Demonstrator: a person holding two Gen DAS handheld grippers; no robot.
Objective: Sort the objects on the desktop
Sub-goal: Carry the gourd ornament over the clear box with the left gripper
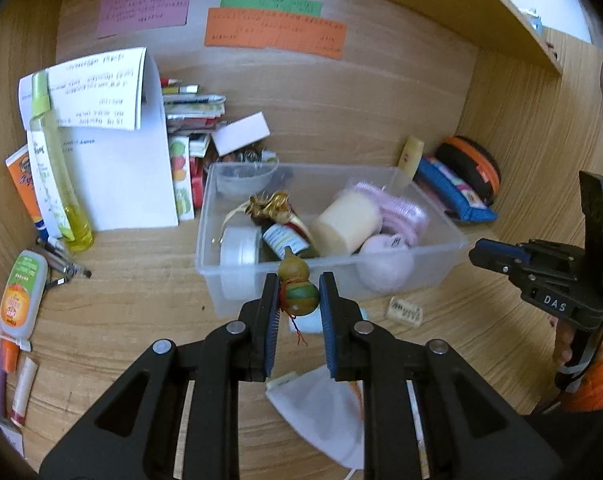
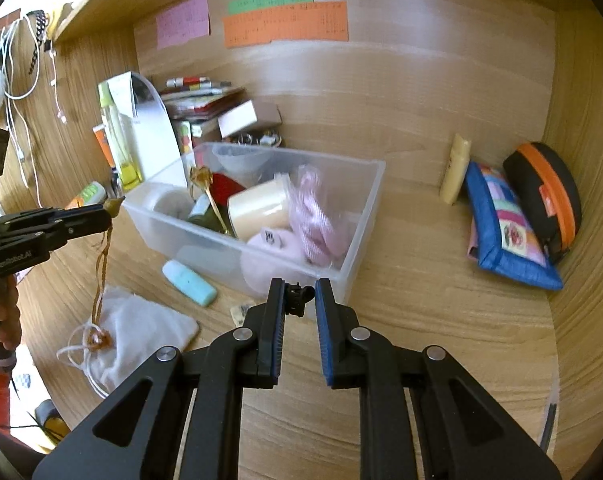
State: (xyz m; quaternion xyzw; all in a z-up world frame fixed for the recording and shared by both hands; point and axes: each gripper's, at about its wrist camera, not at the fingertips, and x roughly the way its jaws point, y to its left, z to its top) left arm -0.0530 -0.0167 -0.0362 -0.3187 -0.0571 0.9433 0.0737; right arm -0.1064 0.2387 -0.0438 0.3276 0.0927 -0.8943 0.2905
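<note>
The work surface is a light wood-grain desk (image 2: 421,320) enclosed by a matching back panel and side walls, with a shelf edge along the top of both views. 3 paper notes are fixed to the back panel: a pink note (image 1: 145,4), a green note (image 1: 271,2) and an orange note (image 1: 275,32).

A clear rectangular plastic bin (image 1: 441,246) sits at centre frame in both views. It contains a cream cylindrical jar (image 1: 347,222), a pink ribbed item and other small articles.

The left gripper (image 1: 299,294) is clamped on a small brown-and-green gourd-shaped ornament (image 1: 297,286), which hangs in front of the bin's near wall; a tasselled cord trails below it. The right gripper (image 2: 299,294) is closed on a small black clip-like part (image 2: 297,298), just in front of the bin's near corner.

A white cloth drawstring pouch (image 2: 141,332) lies on the desk at lower left of the right wrist view, beside a pale blue oblong tube (image 2: 189,282). A blue patchwork pouch (image 2: 505,232) and a black case with an orange zip (image 2: 549,196) lean at the right wall. A tall yellow spray bottle (image 1: 55,168) stands by white papers at upper left of the left wrist view.
</note>
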